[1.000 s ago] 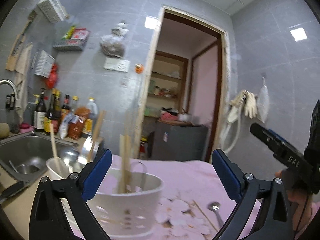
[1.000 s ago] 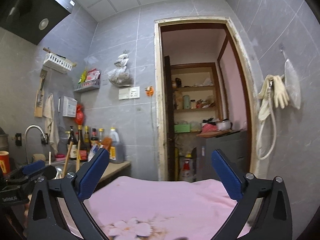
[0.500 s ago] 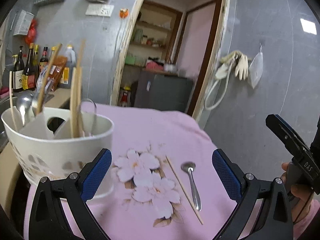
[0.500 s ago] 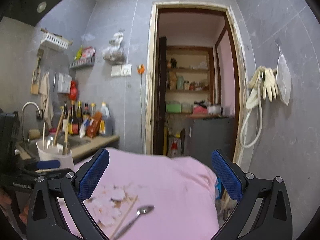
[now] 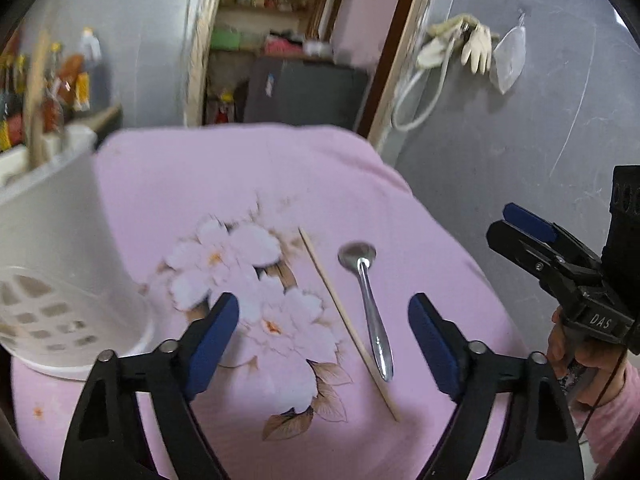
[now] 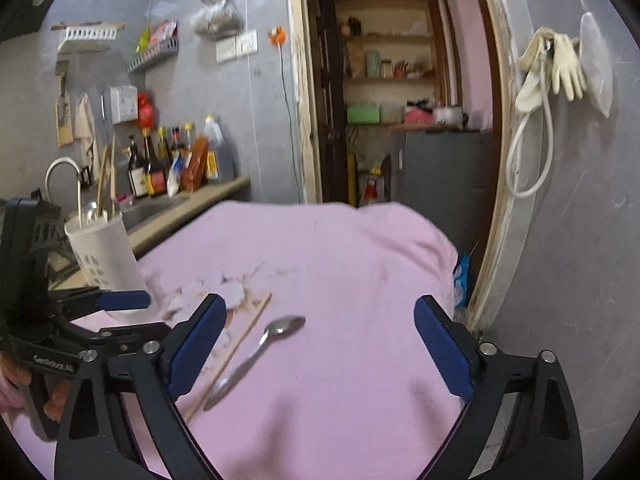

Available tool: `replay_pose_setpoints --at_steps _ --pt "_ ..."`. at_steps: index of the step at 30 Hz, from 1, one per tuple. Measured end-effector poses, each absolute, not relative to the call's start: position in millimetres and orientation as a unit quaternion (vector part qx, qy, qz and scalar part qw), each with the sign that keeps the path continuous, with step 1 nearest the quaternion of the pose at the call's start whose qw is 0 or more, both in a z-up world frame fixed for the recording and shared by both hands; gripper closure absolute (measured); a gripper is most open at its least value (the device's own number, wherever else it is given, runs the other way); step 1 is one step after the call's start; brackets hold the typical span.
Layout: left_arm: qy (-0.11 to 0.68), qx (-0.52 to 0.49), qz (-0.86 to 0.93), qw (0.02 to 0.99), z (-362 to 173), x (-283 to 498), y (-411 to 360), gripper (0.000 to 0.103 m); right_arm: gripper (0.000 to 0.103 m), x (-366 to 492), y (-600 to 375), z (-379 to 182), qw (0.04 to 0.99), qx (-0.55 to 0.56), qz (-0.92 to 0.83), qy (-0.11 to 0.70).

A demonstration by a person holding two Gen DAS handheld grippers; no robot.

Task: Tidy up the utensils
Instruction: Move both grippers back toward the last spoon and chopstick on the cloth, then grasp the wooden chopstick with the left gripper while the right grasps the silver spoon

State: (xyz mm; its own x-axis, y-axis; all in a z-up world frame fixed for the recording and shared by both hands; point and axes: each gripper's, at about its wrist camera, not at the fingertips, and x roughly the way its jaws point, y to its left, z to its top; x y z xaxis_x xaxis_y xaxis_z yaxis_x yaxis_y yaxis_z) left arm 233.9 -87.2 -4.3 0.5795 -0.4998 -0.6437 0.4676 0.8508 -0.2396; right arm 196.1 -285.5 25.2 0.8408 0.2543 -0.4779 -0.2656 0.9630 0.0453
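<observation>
A metal spoon (image 5: 367,304) and a single wooden chopstick (image 5: 346,316) lie side by side on the pink flowered tablecloth (image 5: 240,184). Both also show in the right wrist view: the spoon (image 6: 256,356) and the chopstick (image 6: 232,354). A white utensil holder (image 5: 60,264) with chopsticks and a spoon in it stands at the left; it also shows in the right wrist view (image 6: 106,254). My left gripper (image 5: 323,340) is open and empty, just above and in front of the spoon and chopstick. My right gripper (image 6: 320,344) is open and empty, to the right of them.
A counter with a sink (image 6: 160,206), a tap and several bottles (image 6: 160,168) lies beyond the holder. An open doorway with shelves (image 6: 392,80) and a grey cabinet (image 6: 440,176) is behind the table. Gloves and a hose (image 6: 552,68) hang on the right wall.
Both grippers have tilted down toward the table. The spoon and chopstick are now near the centre of the left view, and the holder has slid to its left edge.
</observation>
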Motion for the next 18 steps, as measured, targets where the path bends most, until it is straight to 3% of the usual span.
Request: replay_pose_setpoints --at_steps 8,13,18 --pt "0.443 -0.051 -0.284 0.849 -18 271 -87 0.052 0.041 225 -286 9 0.935 -0.016 0.164 0.313" --pt "0.464 -0.058 -0.285 0.837 -21 289 -86 0.066 0.05 243 -285 0 0.923 -0.012 0.176 0.343" --pt "0.476 -0.058 -0.293 0.827 -23 299 -89 0.072 0.056 261 -288 -9 0.908 0.013 0.19 0.373"
